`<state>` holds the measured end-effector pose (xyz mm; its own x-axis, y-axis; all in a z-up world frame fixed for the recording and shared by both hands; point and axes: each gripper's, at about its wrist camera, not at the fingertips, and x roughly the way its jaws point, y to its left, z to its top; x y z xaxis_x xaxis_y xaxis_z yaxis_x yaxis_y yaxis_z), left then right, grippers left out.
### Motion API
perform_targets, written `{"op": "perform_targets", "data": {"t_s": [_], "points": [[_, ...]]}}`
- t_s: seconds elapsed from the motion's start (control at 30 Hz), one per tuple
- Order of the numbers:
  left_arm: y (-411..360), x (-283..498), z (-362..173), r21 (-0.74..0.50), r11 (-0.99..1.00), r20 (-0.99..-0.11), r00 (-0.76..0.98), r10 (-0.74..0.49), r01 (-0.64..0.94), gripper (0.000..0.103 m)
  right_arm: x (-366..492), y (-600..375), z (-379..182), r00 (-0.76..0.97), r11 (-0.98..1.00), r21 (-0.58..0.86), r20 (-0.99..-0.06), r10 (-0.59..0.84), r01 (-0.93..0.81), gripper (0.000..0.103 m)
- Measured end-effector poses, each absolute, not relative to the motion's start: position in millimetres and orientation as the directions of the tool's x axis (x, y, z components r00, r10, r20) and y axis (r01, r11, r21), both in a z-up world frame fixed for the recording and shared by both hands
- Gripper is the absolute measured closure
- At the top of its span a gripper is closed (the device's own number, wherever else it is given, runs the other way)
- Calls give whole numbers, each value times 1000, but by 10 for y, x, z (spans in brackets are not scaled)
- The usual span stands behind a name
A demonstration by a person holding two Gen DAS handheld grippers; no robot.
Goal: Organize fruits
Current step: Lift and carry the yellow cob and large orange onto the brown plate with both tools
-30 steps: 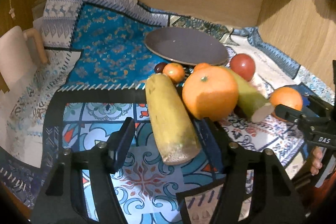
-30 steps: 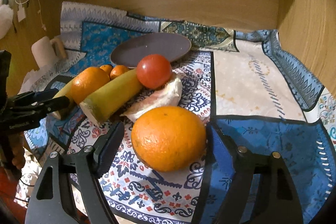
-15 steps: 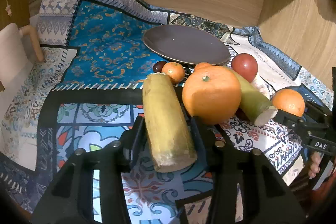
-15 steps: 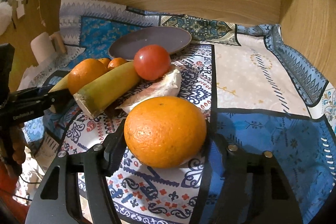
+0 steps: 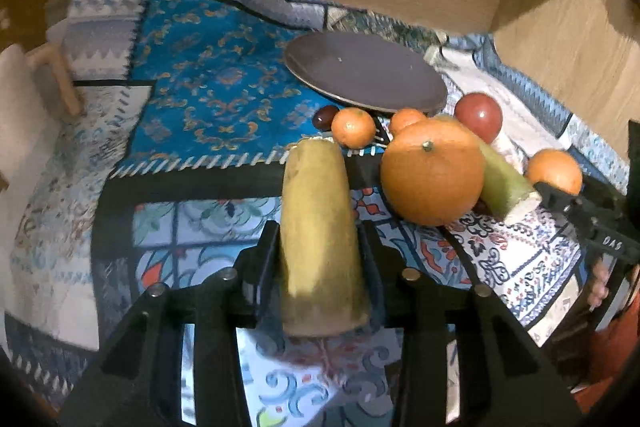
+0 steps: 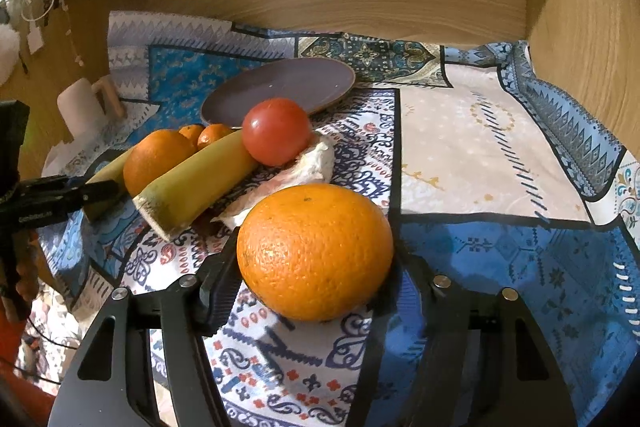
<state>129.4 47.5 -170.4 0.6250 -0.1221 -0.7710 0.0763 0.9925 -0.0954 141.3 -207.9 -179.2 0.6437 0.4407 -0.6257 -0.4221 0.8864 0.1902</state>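
My left gripper (image 5: 319,245) has its jaws closing on the near end of a yellow banana piece (image 5: 314,187), with both pads against its sides. Beside it lie a large orange (image 5: 432,171), a second greenish banana piece (image 5: 504,183), a tomato (image 5: 478,117) and two small mandarins (image 5: 353,127). My right gripper (image 6: 314,279) is shut on another big orange (image 6: 312,227) that rests on the patterned cloth. A dark plate (image 6: 280,87) lies bare behind the fruit pile.
A white mug (image 6: 84,107) with a wooden handle stands at the far left. A white fruit wedge (image 6: 312,163) lies under the tomato. Wooden walls close the back and the right side. Open cloth (image 6: 480,131) spreads to the right of the plate.
Both grippers went from wide open to closed: the left onto the yellow banana piece, the right onto the big orange. The left view has tilted and shifted slightly.
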Motion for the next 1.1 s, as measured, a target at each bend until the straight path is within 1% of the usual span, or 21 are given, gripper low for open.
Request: {"op": "perform_targets", "data": {"t_s": [0.13,0.3,0.47,0.73,1.1], "points": [[388,1465,-1738,-34,994,-784,614,-92,106,63,1439,-2105,-1780,646,889,196,-625,438,-413,41],[343,1596,-1777,2,991,-794,602,-79,133,63,1457,-2133,-1740,656,895,189,-622,428,-404,41],[406,1579,-1727,-16,991,-788,609,-94,132,64,1482,-2138,-1656,672,898,176,-610,420,-402,41],[614,1515,-1455,-28,996,-728,681,-75,81,64,1583,-2080,-1418,716,904,115,-572,400,-412,41],[743,1547,-923,-40,997,-590,804,-78,67,64,1776,-1968,-1019,777,906,49,-497,387,-420,41]]}}
